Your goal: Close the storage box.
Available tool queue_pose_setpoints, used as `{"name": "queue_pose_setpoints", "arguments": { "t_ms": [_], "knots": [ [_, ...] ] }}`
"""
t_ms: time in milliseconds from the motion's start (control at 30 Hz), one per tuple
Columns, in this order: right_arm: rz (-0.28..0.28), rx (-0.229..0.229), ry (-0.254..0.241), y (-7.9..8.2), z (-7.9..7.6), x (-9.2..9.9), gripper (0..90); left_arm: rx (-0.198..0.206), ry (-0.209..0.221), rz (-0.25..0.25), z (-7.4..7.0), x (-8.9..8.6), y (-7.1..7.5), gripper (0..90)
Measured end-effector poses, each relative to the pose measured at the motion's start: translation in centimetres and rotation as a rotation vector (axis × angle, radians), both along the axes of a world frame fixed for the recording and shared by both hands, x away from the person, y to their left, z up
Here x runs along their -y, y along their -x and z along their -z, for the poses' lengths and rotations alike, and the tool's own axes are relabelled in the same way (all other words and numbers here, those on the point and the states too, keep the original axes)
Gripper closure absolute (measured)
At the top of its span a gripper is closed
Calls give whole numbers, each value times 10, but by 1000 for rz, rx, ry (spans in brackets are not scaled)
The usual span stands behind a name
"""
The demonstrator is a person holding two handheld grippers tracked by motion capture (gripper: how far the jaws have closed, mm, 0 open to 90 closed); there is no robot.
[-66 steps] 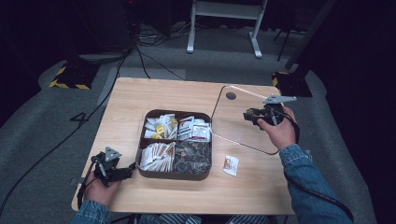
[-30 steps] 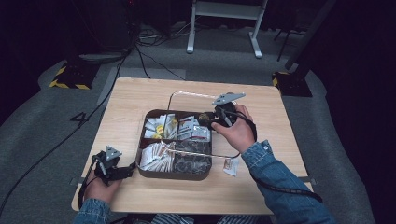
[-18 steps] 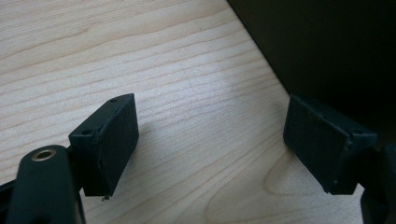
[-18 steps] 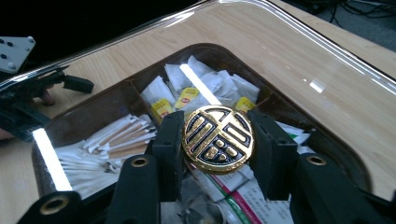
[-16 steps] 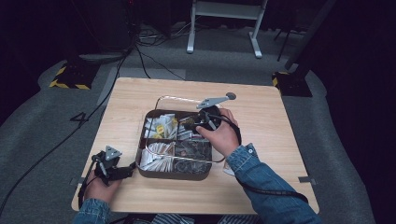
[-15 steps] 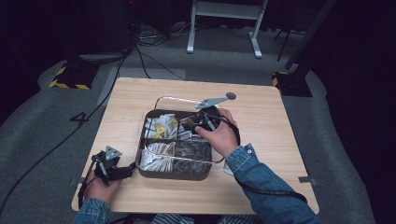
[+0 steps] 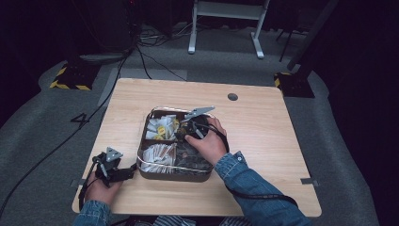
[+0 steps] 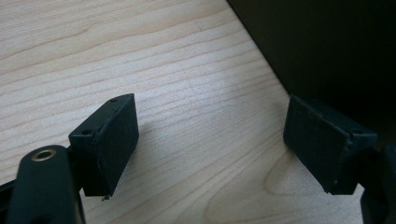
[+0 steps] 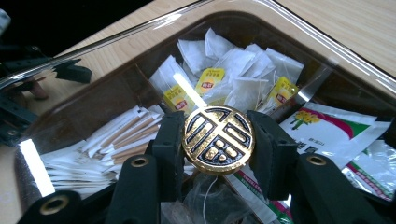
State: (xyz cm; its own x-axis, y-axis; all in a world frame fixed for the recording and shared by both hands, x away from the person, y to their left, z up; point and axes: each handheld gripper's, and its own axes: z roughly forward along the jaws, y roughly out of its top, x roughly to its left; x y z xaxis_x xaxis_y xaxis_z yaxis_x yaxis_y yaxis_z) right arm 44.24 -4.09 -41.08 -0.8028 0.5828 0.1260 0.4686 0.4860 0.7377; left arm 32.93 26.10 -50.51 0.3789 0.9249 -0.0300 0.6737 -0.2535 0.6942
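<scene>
The pale wooden surface (image 7: pixel 263 127) is a rectangle with rounded corners, standing on grey carpeted floor (image 7: pixel 42 127). Its grain runs lengthwise, and 1 small round dark cable hole (image 7: pixel 232 97) sits near the far edge, right of the middle. The dark rectangular divided tray (image 7: pixel 162 176) rests directly on the surface, near the front edge and slightly left of centre. The left black tongs (image 7: pixel 126 173) lie on the wood just beside the tray's left front corner, with bare wood between the 2 parted jaws.
</scene>
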Motion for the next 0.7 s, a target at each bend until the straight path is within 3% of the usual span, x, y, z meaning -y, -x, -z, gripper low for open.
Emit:
{"name": "queue_pose_setpoints", "arguments": {
  "t_ms": [367,700],
  "knots": [
    [8,45,51,-4,18,-6,585,0,1,0,0,0,0,187],
    [-15,72,60,-3,23,-10,585,1,1,0,0,0,0,186]
  ]
}}
